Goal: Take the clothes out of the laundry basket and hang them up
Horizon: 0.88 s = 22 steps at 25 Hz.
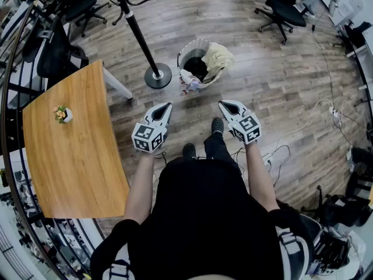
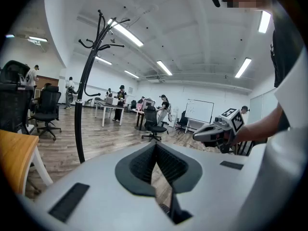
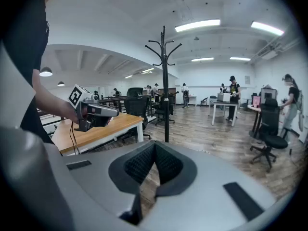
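On the wooden floor in front of me stands a white laundry basket (image 1: pixel 187 52); a pale yellow garment (image 1: pixel 218 57) hangs over its right rim and other clothes (image 1: pixel 189 81) spill at its front. A black coat stand (image 1: pixel 137 32) rises to the basket's left, and it also shows as the coat stand (image 2: pixel 84 105) and the coat stand (image 3: pixel 165 81) in the two gripper views. My left gripper (image 1: pixel 167 105) and right gripper (image 1: pixel 222 104) are held side by side in the air short of the basket. Both are shut and hold nothing.
A wooden table (image 1: pixel 70 150) with a small flower pot (image 1: pixel 63 114) stands at my left. Office chairs (image 1: pixel 282 7) stand at the back, and cables (image 1: pixel 315 118) lie on the floor at the right. People (image 3: pixel 234 96) work at desks far off.
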Motion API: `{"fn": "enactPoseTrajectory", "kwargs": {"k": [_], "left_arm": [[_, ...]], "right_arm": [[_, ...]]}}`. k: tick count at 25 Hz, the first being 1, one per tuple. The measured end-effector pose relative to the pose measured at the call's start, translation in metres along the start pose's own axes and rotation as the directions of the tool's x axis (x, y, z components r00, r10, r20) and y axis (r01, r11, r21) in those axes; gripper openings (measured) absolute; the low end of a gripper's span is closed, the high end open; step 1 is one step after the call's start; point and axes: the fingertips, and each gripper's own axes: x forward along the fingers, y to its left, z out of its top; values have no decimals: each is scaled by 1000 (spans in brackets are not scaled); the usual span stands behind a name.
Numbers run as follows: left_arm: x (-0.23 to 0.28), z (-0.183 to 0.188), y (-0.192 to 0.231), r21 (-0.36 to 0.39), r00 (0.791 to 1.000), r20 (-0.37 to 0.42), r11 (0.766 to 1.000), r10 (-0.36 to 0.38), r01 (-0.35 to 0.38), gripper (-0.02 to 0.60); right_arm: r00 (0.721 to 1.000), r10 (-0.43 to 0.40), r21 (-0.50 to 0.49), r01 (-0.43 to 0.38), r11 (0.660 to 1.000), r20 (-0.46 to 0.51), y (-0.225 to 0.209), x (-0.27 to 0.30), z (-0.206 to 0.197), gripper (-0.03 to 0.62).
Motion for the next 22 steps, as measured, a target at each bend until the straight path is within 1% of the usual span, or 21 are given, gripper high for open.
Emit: {"fn": "enactPoseTrajectory", "kwargs": {"k": [8,22], "left_arm": [[-4,-4,-17,15,1000,-19,1000,-13,14,20],[-15,-10,-16,13,1000,-31,1000,1,0,20]], "right_arm": [[1000,-18,11,18,1000,1,3,-17,-8,6],[1000,-26,47,25,999,14,11,-17,-16,6]]}}
